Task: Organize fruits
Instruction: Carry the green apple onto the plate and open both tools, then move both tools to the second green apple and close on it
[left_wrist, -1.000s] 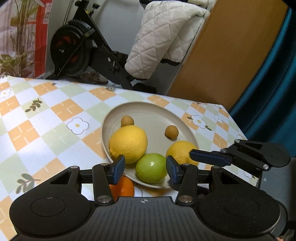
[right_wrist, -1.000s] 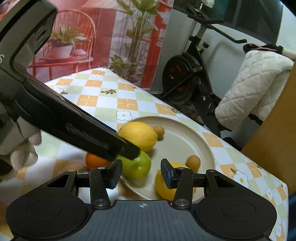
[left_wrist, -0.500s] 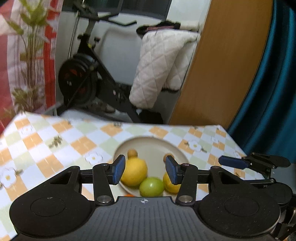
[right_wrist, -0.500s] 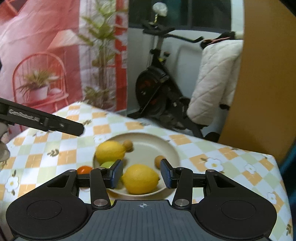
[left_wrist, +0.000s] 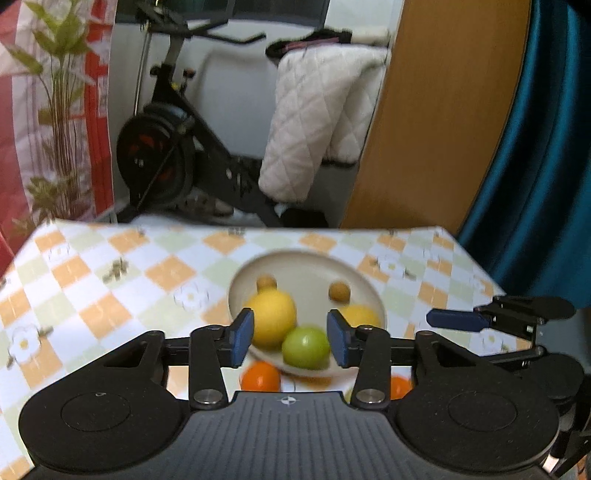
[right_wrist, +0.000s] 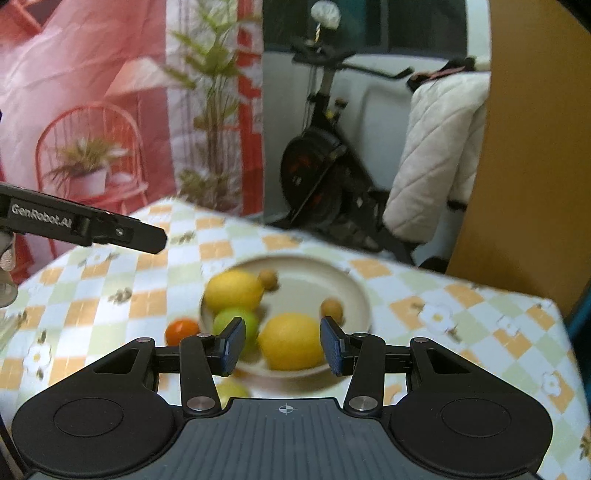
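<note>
A beige plate (left_wrist: 306, 266) (right_wrist: 354, 291) on the checked tablecloth holds two lemons (left_wrist: 273, 314) (right_wrist: 291, 345), a green fruit (left_wrist: 306, 347) (right_wrist: 232, 323) and two small brown fruits (left_wrist: 339, 291) (right_wrist: 267, 278). An orange (left_wrist: 260, 376) (right_wrist: 181, 330) lies on the cloth beside the plate; a second orange (left_wrist: 400, 386) shows partly. My left gripper (left_wrist: 291, 341) is open and empty, held back above the near plate edge. My right gripper (right_wrist: 282, 345) is open and empty, also raised. A yellow-green fruit (right_wrist: 232, 391) peeks out below the right fingers.
The table's far edge drops off to an exercise bike (left_wrist: 166, 155) with a quilted white cover (left_wrist: 321, 122). A wooden panel (left_wrist: 436, 118) and blue curtain (left_wrist: 535, 166) stand right. The other gripper's fingers show at each view's side (left_wrist: 458, 319) (right_wrist: 110, 230).
Both grippers have pulled back and up from the plate, so the fruits look smaller and farther. Both stay open and empty. The fruits have not moved.
</note>
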